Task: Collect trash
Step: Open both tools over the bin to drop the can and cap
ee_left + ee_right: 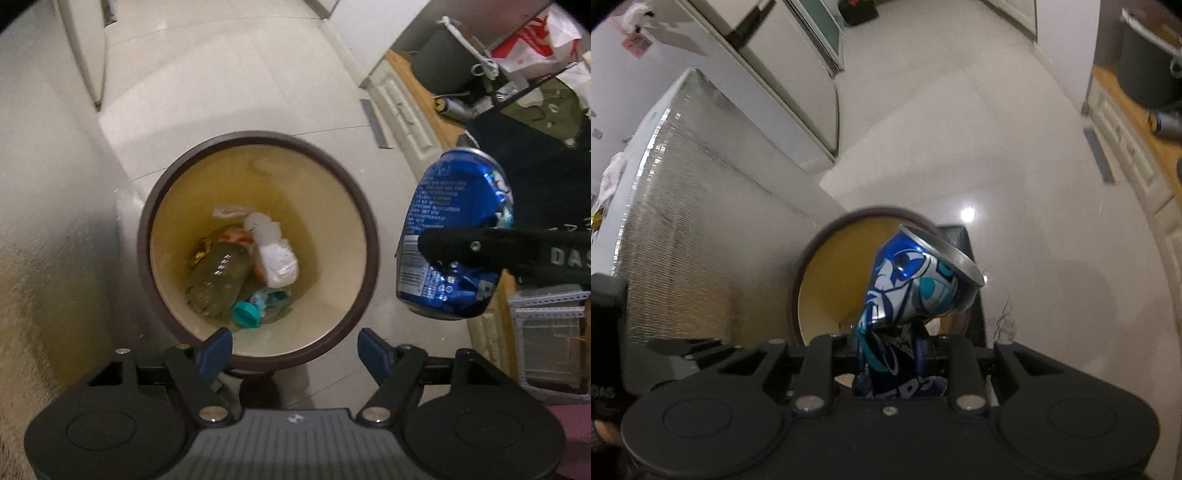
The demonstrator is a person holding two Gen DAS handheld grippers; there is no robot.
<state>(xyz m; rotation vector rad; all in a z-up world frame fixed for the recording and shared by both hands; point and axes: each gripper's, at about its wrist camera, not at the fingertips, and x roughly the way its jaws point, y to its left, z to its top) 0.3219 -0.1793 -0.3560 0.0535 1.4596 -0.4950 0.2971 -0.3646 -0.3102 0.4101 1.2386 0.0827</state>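
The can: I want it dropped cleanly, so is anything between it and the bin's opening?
Nothing visible blocks it. The crushed can, held in the right gripper, hangs beside the bin, whose mouth is open with trash only at the bottom. The left gripper sits at the near rim, empty.

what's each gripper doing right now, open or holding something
Left gripper: open, empty, above the trash bin.
Right gripper: shut on the crushed blue can.
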